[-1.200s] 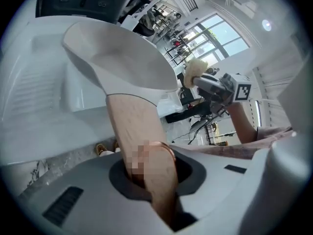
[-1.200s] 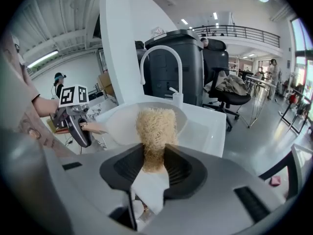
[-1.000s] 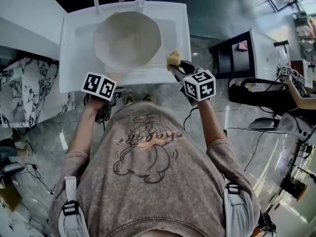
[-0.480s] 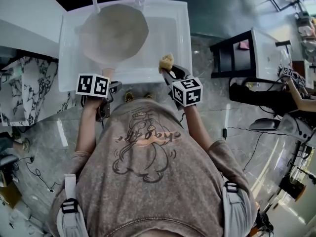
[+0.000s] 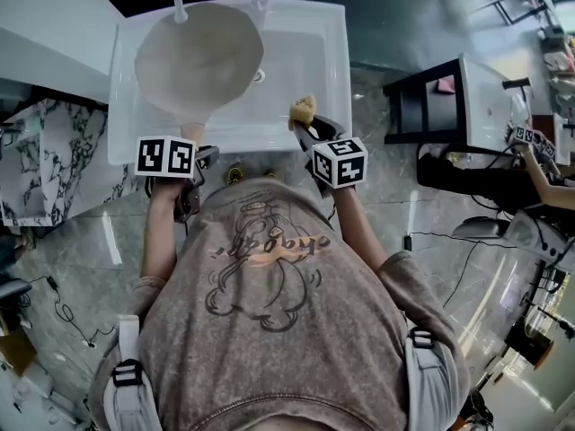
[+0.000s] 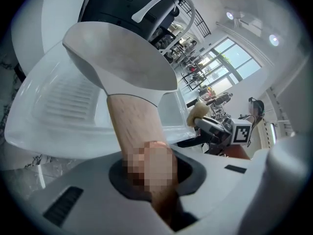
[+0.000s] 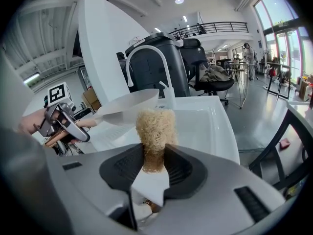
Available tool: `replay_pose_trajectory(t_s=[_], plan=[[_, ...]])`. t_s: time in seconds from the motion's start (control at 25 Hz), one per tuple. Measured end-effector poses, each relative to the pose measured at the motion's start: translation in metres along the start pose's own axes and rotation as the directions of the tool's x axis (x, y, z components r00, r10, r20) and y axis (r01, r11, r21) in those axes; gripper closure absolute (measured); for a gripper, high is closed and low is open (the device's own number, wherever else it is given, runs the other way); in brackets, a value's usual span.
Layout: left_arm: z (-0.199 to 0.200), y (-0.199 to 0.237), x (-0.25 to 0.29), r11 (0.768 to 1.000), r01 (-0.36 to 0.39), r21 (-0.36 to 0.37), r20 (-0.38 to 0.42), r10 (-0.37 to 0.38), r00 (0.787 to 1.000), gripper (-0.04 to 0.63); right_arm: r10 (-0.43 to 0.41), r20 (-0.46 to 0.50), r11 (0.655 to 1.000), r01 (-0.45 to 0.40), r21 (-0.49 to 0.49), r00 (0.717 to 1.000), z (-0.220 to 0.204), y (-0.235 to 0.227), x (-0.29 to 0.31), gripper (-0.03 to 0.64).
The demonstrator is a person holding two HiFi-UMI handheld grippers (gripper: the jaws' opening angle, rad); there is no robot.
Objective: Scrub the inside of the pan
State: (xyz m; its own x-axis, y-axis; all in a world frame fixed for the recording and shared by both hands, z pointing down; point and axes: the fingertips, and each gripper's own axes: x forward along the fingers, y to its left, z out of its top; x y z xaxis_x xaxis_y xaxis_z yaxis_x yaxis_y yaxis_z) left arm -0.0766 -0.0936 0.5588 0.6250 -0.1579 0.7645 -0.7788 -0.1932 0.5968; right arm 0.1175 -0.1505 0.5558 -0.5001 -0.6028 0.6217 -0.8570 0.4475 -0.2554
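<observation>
A pale pan with a wooden handle is held above the white sink, over its left half. My left gripper is shut on that handle, and the pan's bowl tilts up ahead of it in the left gripper view. My right gripper is shut on a tan fibrous scrubber at the sink's front right rim, apart from the pan. In the right gripper view the scrubber stands upright between the jaws, with the pan beyond to the left.
A white curved faucet rises at the sink's far edge. A white counter lies to the left and a dark-framed table to the right. Cables trail on the glossy floor.
The pan has moved left and toward the far side of the sink, with the left gripper shifting left. The right gripper with the scrubber drew slightly left and back.
</observation>
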Motion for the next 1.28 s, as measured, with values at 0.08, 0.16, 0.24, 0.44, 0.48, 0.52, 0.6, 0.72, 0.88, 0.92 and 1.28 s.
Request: replay_pose_trajectory(t_s=[0.08,0.16,0.24,0.44,0.48,0.52,0.6,0.72,0.88,0.92,1.28], plan=[[0.0,0.001,0.001,1.0,-0.001,-0.003,0.0,0.001,1.0,0.531,-0.001,-0.001,1.0,0.001,0.008,1.0,0.002,-0.001,0.002,0.474],[-0.001,0.001,0.003,1.0,-0.003,-0.005,-0.006,0.003,1.0,0.531,0.0,0.0,1.0,0.0,0.015,1.0,0.004,-0.001,0.004,0.474],[-0.002,0.002,0.005,1.0,0.0,-0.009,-0.011,-0.001,1.0,0.531,0.001,0.001,1.0,-0.001,0.019,1.0,0.006,0.0,0.006,0.474],[-0.004,0.0,0.008,0.999,0.012,-0.03,-0.006,-0.012,1.0,0.531,0.009,0.003,1.0,-0.009,0.027,1.0,0.008,0.006,0.013,0.476],[-0.003,0.0,0.009,1.0,0.01,-0.029,-0.007,-0.01,1.0,0.531,0.009,0.002,1.0,-0.009,0.027,1.0,0.008,0.007,0.014,0.476],[-0.003,0.001,0.009,1.0,0.007,-0.027,-0.009,-0.008,1.0,0.531,0.009,0.002,1.0,-0.009,0.027,1.0,0.009,0.007,0.014,0.476],[-0.004,0.002,0.008,1.0,0.003,-0.025,-0.011,-0.003,1.0,0.531,0.009,0.003,1.0,-0.009,0.029,1.0,0.009,0.008,0.015,0.476],[-0.003,0.002,0.008,0.999,0.002,-0.032,-0.011,-0.002,1.0,0.531,0.006,0.006,0.999,-0.007,0.035,1.0,0.01,0.007,0.015,0.476],[-0.003,0.002,0.008,0.999,0.001,-0.037,-0.017,-0.001,1.0,0.531,0.003,0.007,0.999,-0.004,0.05,1.0,0.009,0.003,0.014,0.476],[-0.004,0.002,0.009,0.999,-0.001,-0.036,-0.019,0.0,1.0,0.531,0.003,0.006,0.999,-0.003,0.052,1.0,0.009,0.002,0.014,0.476],[-0.005,0.005,0.013,0.999,-0.006,-0.048,-0.019,0.005,1.0,0.531,0.005,0.002,0.998,-0.005,0.055,1.0,0.006,-0.002,0.017,0.475]])
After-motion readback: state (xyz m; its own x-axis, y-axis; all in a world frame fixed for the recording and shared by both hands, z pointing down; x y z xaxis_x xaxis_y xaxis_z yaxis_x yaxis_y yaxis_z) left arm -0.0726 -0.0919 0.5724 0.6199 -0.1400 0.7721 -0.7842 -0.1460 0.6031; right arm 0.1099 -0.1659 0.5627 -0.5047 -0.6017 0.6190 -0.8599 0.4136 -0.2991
